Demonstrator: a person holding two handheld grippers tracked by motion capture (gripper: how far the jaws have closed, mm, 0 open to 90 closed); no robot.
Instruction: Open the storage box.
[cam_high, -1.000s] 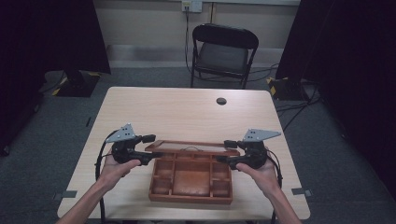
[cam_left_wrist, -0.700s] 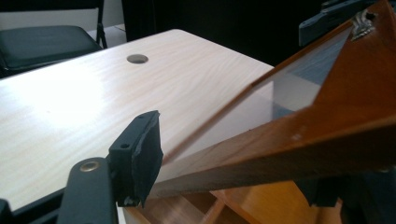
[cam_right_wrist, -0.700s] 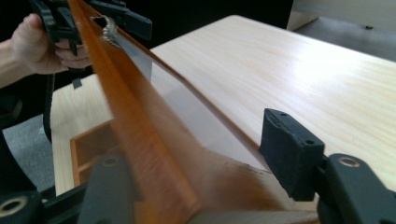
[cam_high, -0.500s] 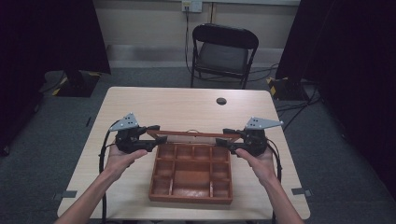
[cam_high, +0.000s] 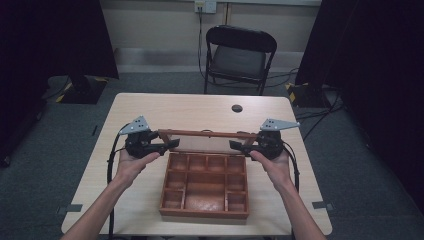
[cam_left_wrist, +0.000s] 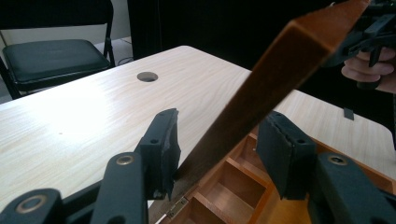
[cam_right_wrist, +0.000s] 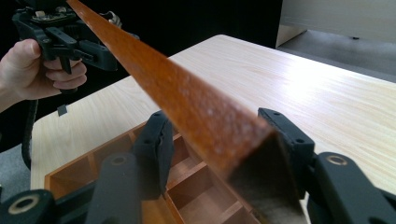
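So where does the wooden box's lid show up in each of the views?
High view: the lid stands raised mid-table, spanning between the two grippers behind the open compartments.
Left gripper view: it runs diagonally from between the jaws to the upper right.
Right gripper view: it runs from the upper left down between the jaws.
Shared landmark: the compartmented box beneath it.

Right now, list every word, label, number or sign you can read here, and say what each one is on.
None can be read.
Wooden box and its raised lid: bare wood, no lettering.
Left gripper and right gripper: no marking that can be made out.
Table: plain wood grain, no print.
Yellow and black striped patches on the floor: a pattern, not text.
Wall socket: too small to read.
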